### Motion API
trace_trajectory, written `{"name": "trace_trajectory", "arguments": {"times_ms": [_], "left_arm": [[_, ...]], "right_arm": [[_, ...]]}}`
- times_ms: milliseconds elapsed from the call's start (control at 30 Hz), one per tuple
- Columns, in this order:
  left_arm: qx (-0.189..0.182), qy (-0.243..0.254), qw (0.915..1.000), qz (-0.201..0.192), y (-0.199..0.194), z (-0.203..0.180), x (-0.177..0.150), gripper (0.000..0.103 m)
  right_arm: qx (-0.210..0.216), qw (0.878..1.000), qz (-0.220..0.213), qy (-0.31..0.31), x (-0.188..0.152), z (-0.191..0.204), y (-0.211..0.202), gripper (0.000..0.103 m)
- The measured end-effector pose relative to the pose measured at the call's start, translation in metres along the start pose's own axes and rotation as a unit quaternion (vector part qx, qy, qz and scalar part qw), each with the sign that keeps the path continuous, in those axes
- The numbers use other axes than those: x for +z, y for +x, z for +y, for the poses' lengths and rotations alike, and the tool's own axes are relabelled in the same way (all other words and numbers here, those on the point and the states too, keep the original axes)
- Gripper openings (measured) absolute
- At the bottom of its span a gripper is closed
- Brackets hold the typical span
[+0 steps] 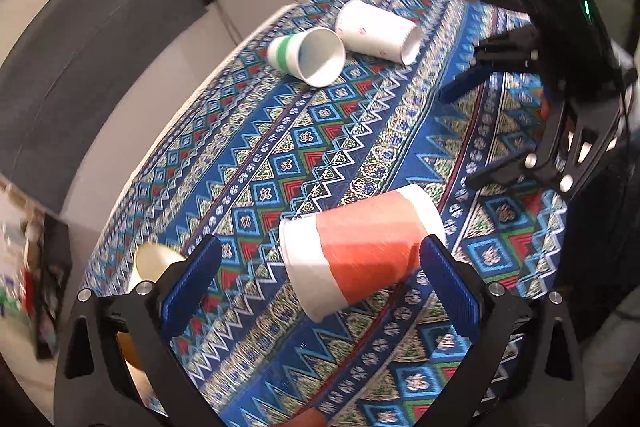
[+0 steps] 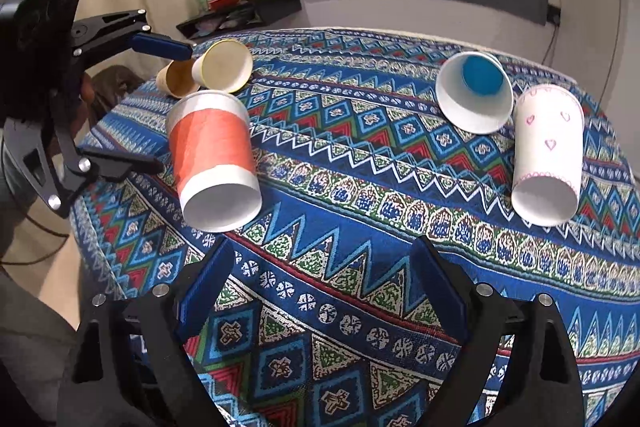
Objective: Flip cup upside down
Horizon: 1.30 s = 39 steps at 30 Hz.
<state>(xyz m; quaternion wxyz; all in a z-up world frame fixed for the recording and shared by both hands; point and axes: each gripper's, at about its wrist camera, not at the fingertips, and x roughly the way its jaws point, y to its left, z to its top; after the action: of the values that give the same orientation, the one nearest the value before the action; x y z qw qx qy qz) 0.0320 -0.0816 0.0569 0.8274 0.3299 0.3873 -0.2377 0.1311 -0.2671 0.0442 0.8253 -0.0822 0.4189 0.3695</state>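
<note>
Left tongs [image 1: 320, 279]: fingers spread wide apart, hovering low over the worktop [image 2: 360, 163] with nothing clamped; seen from the right wrist view they stand at the far left edge, one blue pad above the tan cups and one dark finger just beside the orange cup.

Tan cups, two: a darker one [image 2: 176, 79] and a pale one [image 2: 224, 69], both on their sides at the far left corner, touching each other, mouths facing the right wrist camera.

Orange cup [image 2: 214, 155]: white with a broad orange band, lying on its side just in front of the tan cups, open mouth toward the right wrist camera; in the left wrist view it [image 1: 360, 255] lies between the left fingers, whether touching the right-hand pad cannot be told.

Right tongs [image 2: 320, 287]: fingers wide apart, holding nothing, above bare patterned cloth near the front edge.

Green-striped cup [image 1: 308, 55]: on its side, blue base visible inside, resting against the next item.

Heart-print cup [image 2: 548, 155]: white, on its side, mouth toward the front.
</note>
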Motion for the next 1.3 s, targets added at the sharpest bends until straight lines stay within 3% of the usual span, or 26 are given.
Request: {"name": "trace_trajectory", "arguments": {"times_ms": [167, 300, 400, 700, 800, 933, 1100, 1300], "left_arm": [[-0.01, 0.077, 0.9969, 0.009, 0.006, -0.01, 0.006, 0.097], [-0.016, 0.154, 0.9879, 0.016, 0.012, -0.026, 0.01, 0.097], [-0.044, 0.188, 0.981, 0.015, 0.014, -0.035, 0.013, 0.097], [-0.073, 0.24, 0.9669, 0.048, 0.036, -0.043, 0.011, 0.094], [-0.069, 0.259, 0.9619, 0.055, 0.042, -0.047, 0.009, 0.083], [-0.067, 0.273, 0.9578, 0.061, 0.044, -0.051, 0.006, 0.079], [-0.058, 0.266, 0.9603, 0.06, 0.047, -0.047, 0.008, 0.071], [-0.04, 0.236, 0.9695, 0.05, 0.047, -0.034, 0.013, 0.068]], "right_arm": [[0.01, 1.0, 0.016, 0.014, 0.005, -0.004, 0.0, 0.086], [-0.006, 0.999, 0.035, 0.025, 0.006, -0.008, 0.006, 0.086], [0.003, 0.999, 0.035, 0.033, 0.007, -0.012, 0.007, 0.086], [0.018, 0.999, 0.03, 0.037, 0.01, -0.017, 0.01, 0.086], [0.018, 0.998, 0.034, 0.039, 0.01, -0.023, 0.013, 0.086], [0.017, 0.998, 0.033, 0.043, 0.011, -0.027, 0.014, 0.086], [0.019, 0.999, 0.027, 0.043, 0.011, -0.026, 0.013, 0.086], [0.023, 0.999, 0.026, 0.042, 0.008, -0.024, 0.012, 0.086]]}}
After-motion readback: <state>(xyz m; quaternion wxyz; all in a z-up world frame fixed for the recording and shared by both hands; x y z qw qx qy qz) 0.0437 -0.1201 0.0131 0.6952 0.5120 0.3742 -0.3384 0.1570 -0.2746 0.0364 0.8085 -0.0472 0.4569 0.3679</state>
